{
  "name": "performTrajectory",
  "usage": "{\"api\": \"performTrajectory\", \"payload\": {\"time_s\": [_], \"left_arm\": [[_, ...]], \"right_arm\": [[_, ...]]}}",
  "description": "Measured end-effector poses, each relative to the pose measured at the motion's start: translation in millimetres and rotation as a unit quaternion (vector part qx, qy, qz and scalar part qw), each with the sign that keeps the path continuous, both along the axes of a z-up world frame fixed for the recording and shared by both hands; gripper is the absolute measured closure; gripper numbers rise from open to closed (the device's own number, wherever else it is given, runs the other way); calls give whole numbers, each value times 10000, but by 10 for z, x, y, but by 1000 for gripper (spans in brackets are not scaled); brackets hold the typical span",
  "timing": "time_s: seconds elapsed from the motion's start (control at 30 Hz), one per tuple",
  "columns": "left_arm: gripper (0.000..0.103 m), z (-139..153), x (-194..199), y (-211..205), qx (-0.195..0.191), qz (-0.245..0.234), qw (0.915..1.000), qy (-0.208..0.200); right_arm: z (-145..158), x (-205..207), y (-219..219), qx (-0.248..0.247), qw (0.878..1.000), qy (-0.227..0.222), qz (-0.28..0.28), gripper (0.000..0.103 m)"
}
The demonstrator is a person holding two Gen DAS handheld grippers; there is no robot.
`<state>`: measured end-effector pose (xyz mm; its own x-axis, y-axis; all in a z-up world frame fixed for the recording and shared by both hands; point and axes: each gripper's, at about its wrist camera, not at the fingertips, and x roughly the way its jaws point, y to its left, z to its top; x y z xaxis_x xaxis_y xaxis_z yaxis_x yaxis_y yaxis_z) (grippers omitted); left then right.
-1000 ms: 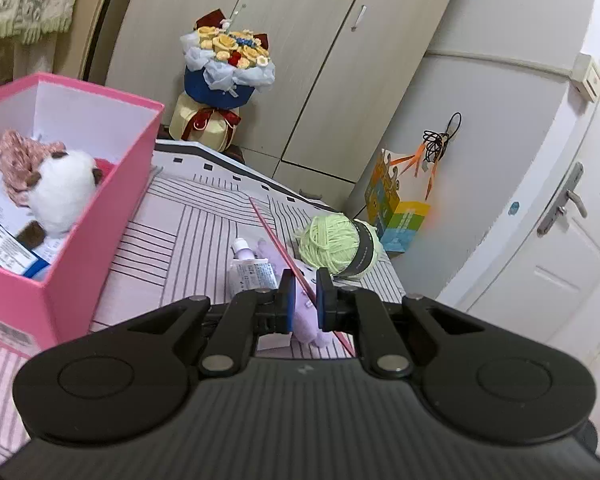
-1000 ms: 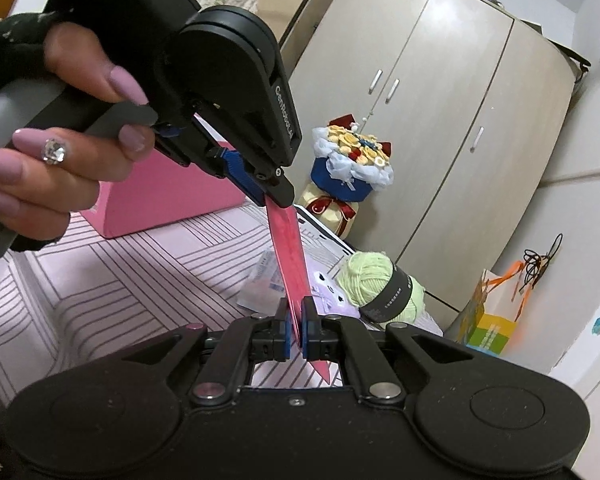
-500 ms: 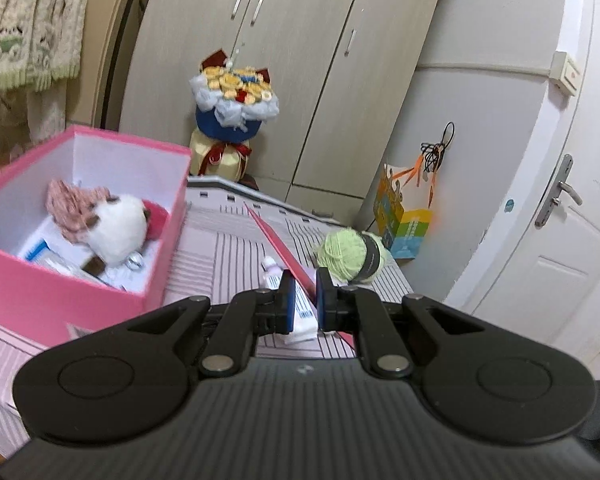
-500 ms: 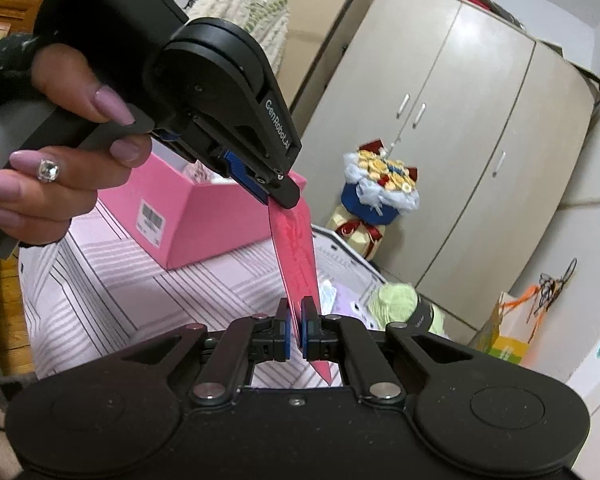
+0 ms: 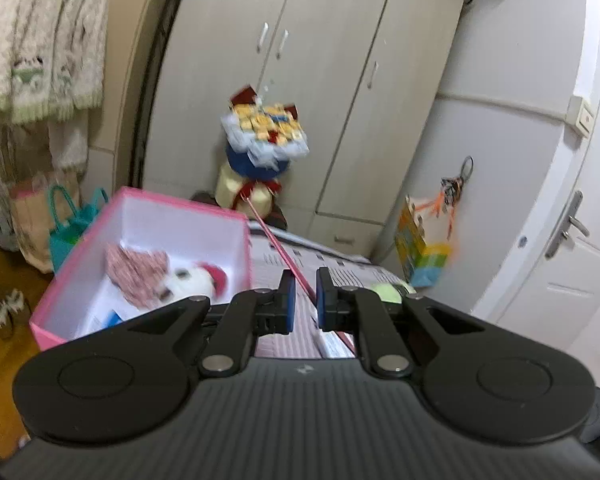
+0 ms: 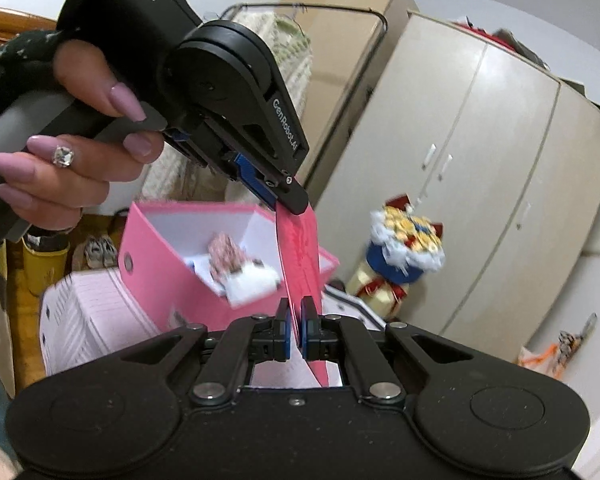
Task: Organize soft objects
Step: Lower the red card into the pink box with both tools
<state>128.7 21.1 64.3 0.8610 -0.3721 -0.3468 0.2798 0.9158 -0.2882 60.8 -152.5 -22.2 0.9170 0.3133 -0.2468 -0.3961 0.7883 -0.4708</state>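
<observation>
Right wrist view: we find the right gripper closed on the lower part of a flat pink sheet, its blue pads pressed against both faces. The upper end of the same sheet is pinched by the left gripper, which a hand with painted nails and a ring holds by its handle. The sheet runs taut between the two tools, above the striped surface.

Behind the sheet we note an open pink box standing on that surface. Inside it lie a white plush toy and a pink patterned cloth, both blurred.

Left wrist view: we see the left gripper with the sheet edge-on as a thin pink line passing between its pads; the jaws are drawn in on it. The pink box sits to the left, the plush toy and cloth within. A green yarn ball shows partly behind the right finger. A bouquet stands before the wardrobe.
</observation>
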Motion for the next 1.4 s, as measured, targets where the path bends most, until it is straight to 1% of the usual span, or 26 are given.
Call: {"api": "performTrajectory", "payload": {"time_s": [0.1, 0.23, 0.37, 0.57, 0.73, 0.87, 0.93, 0.97, 1.0, 1.03, 1.1, 1.13, 1.2, 1.33, 1.4], "left_arm": [[94, 46, 70, 195, -51, 73, 10000, 5], [94, 31, 261, 422, -166, 66, 9996, 199], [94, -44, 526, 542, -110, 123, 9991, 401], [94, -229, 918, 705, 4, 336, 9974, 632], [94, -348, 1220, 855, -169, 396, 9955, 840], [94, -344, 1290, 950, -303, 456, 9952, 817], [94, -301, 1294, 1005, -359, 458, 9955, 749], [94, -276, 1301, 1032, -387, 431, 9957, 725], [94, -252, 1321, 1056, -429, 360, 9956, 750], [94, -234, 1346, 1067, -435, 321, 9956, 769], [94, -229, 1425, 1070, -315, 341, 9957, 802], [94, -258, 1472, 1073, -297, 367, 9950, 886], [94, -339, 1553, 1073, -214, 396, 9934, 1052], [94, -544, 1671, 1102, -208, 474, 9895, 1346], [94, -621, 1722, 1113, -213, 485, 9877, 1473]], "right_arm": [[24, 104, 174, 102, 9998, -29, 150, 99], [10, 241, 425, 215, 9993, -80, 289, 100], [-14, 491, 646, 370, 9982, 132, 443, 102], [-91, 911, 821, 645, 9962, 443, 377, 100], [-162, 1140, 906, 883, 9939, 586, 294, 99], [-151, 1200, 1003, 871, 9950, 425, 260, 98], [-112, 1227, 1045, 874, 9949, 388, 328, 100], [-82, 1243, 1059, 950, 9929, 517, 489, 102], [-60, 1297, 1062, 1041, 9909, 625, 588, 102], [-39, 1326, 1084, 1084, 9899, 666, 629, 102], [-30, 1391, 1115, 1120, 9897, 704, 552, 102], [-35, 1459, 1108, 1208, 9873, 855, 572, 102], [-61, 1623, 1057, 1547, 9764, 1359, 653, 102], [-147, 1927, 943, 2175, 9458, 2306, 703, 102], [-189, 2019, 921, 2305, 9347, 2618, 678, 101]]}}
